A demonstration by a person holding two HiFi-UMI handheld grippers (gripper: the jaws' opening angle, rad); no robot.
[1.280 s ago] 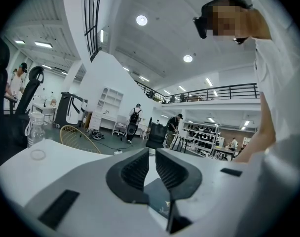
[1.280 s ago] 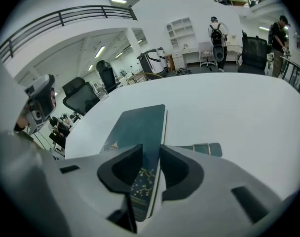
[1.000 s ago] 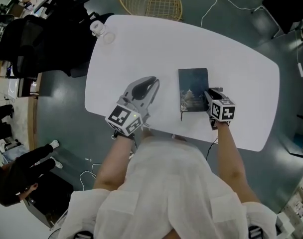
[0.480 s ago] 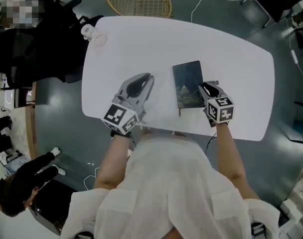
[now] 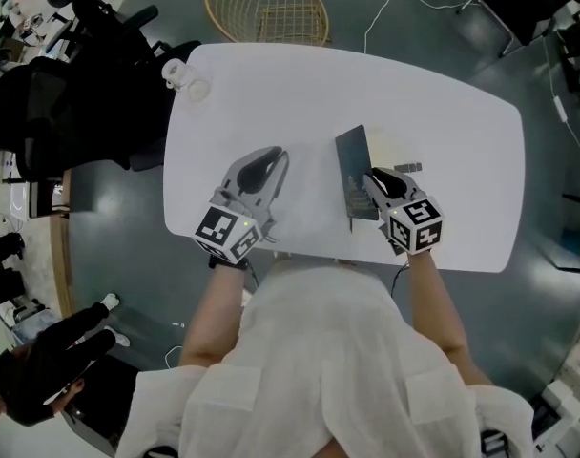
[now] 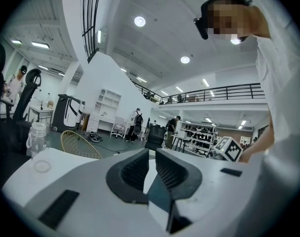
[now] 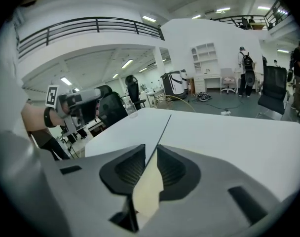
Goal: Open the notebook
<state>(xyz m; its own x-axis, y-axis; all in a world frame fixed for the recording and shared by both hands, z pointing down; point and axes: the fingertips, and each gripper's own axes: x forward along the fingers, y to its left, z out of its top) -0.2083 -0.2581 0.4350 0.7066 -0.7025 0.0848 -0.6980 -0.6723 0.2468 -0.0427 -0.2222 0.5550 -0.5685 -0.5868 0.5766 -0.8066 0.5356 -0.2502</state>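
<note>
Your right gripper [image 5: 374,179] has the notebook's cover [image 5: 353,165] between its jaws, which are closing on it. The pads look to be pinching it already, though the sliver of space on either side is hard to judge. The notebook [image 5: 389,151] lies on the white table [image 5: 271,93] near the edge closest to you, its cover tilted up from the rest of the book. Your left gripper [image 5: 274,156] sits apart to its left, jaws a narrow slit apart with nothing in them.
</note>
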